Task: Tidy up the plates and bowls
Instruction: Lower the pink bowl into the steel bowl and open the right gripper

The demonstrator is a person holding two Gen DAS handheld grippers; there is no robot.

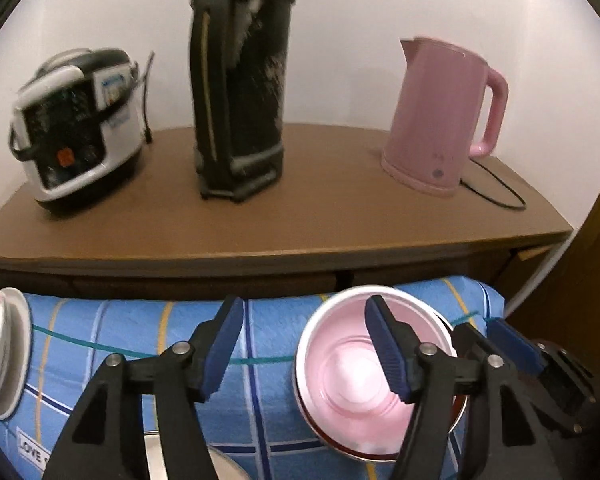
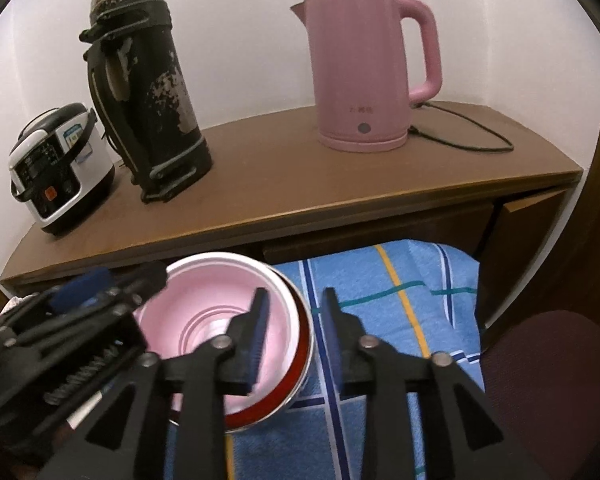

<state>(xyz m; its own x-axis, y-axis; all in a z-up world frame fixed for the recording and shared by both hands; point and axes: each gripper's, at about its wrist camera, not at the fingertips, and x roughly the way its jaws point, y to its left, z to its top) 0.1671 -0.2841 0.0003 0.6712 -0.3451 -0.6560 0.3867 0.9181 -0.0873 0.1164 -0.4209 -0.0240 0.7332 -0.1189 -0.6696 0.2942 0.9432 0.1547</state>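
Observation:
A pink bowl (image 1: 348, 376) sits nested in a red-rimmed steel bowl (image 2: 296, 376) on the blue checked cloth (image 1: 260, 332). My left gripper (image 1: 304, 348) is open, its right finger over the pink bowl's inside, its left finger over the cloth. My right gripper (image 2: 294, 340) is open with its jaws astride the bowls' right rim, the left finger inside the pink bowl (image 2: 220, 312), the right finger outside over the cloth. A white bowl on a white plate (image 1: 4, 352) shows at the left edge of the left wrist view. Another plate's rim (image 1: 220, 464) shows at the bottom.
Behind the cloth stands a brown wooden cabinet (image 1: 260, 232) with a rice cooker (image 1: 76, 124), a tall black thermos (image 1: 240, 80) and a pink kettle (image 1: 440, 116) with its cord. A dark red seat (image 2: 548, 384) is at the right.

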